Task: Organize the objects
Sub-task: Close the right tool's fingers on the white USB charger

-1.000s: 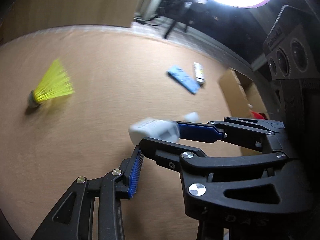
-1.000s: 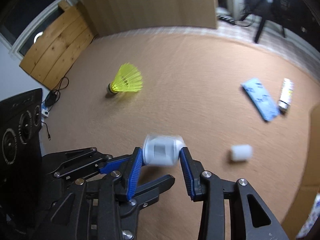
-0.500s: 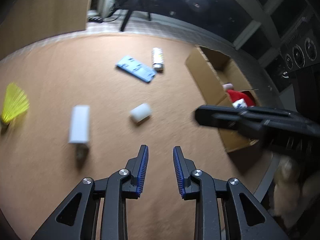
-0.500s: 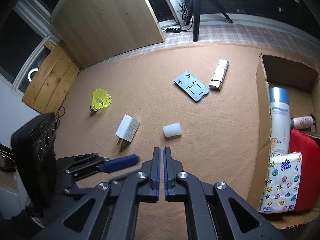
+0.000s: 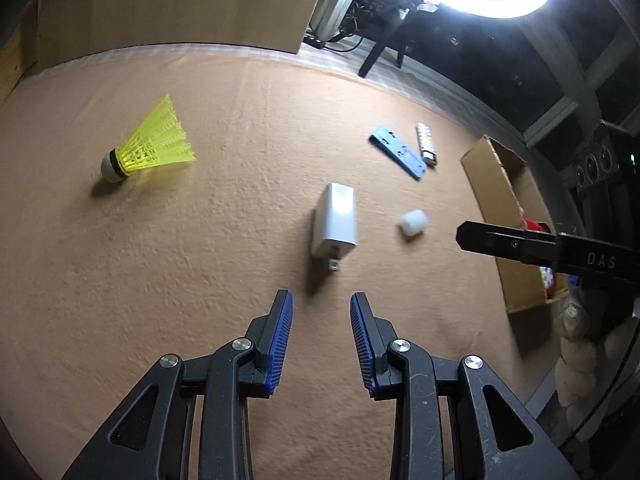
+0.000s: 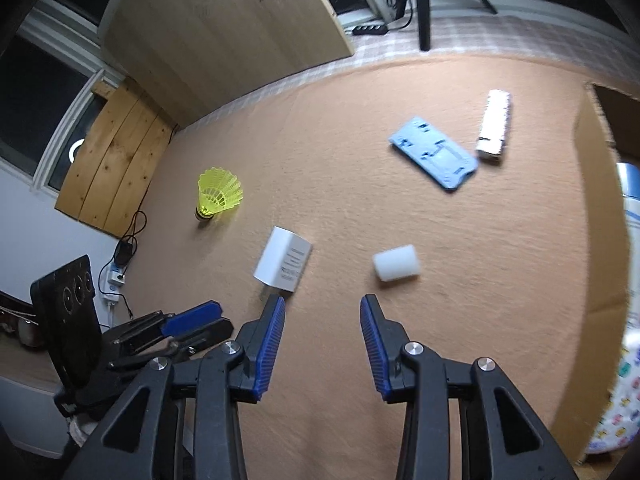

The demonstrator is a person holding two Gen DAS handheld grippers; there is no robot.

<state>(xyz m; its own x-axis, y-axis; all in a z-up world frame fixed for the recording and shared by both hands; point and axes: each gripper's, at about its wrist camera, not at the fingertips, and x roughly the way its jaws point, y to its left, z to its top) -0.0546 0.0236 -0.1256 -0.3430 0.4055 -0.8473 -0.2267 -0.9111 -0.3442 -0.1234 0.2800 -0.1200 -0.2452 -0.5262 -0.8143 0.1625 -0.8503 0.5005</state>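
Left wrist view — left tongs [image 5: 321, 300] parted, blue pads bare, jaws opening a touch, nothing between them. Just ahead on the tan surface [image 5: 200, 264] lies the white charger [image 5: 335, 220], on its side, prongs pointing toward the tongs. A second ago it was up in the air, passing between the two tools; now it rests free. Small white cylinder [image 5: 413, 222] sits to its right, near but apart. Yellow shuttlecock [image 5: 150, 146] lies well off to the left. Blue plate [image 5: 398, 152] and a slim lighter-like stick [image 5: 426, 145] lie side by side farther back. Cardboard box [image 5: 494, 184] stands at the right edge of the surface; a black finger of the right tool crosses in front of it.

Right wrist view — right tongs [image 6: 322, 303] released and widening, from clamped shut half a second ago; nothing between the pads. Charger [image 6: 284, 266] lies just beyond the left-hand pad, cylinder [image 6: 397, 263] just beyond the right-hand one. Shuttlecock [image 6: 218, 194] stands behind the charger. Box wall [image 6: 596, 240] runs down the right side, holding packets.

Reading: charger has been set down, not boxed — five loose things remain outside. The spreading right tongs suggest a fresh pick is coming; which item, I cannot tell.
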